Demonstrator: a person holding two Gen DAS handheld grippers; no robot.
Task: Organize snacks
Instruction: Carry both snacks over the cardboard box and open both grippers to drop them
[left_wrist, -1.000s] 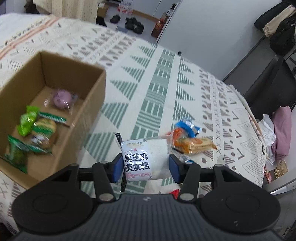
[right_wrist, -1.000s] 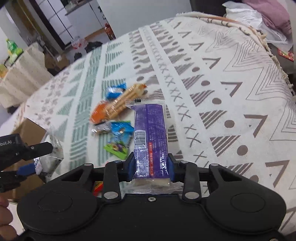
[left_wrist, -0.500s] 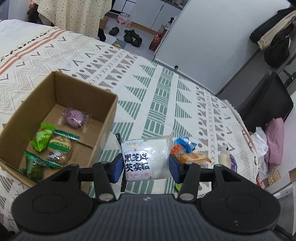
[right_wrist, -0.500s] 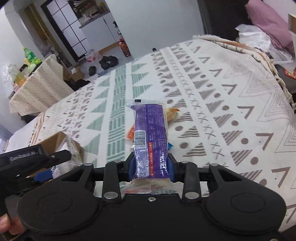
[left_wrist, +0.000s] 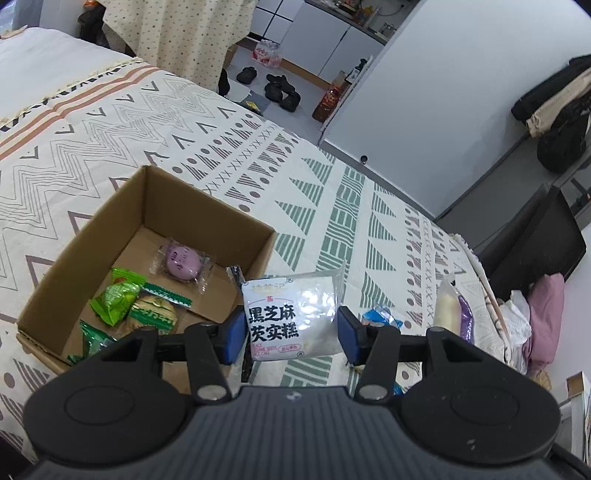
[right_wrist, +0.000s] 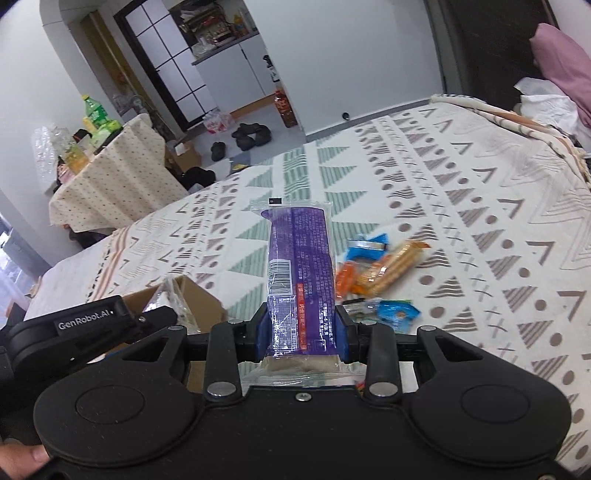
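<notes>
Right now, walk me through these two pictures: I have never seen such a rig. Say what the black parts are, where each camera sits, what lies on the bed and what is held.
No robot here: a person carries a hand-held gripper in each hand, with a camera on each looking along its two fingers. The black shapes below are the tools themselves. In the left view, the left hand-held gripper clamps a white snack packet beside a cardboard box already holding wrapped snacks. In the right view, the right hand-held gripper clamps a purple snack bar. More loose snacks lie on the patterned bedspread.
</notes>
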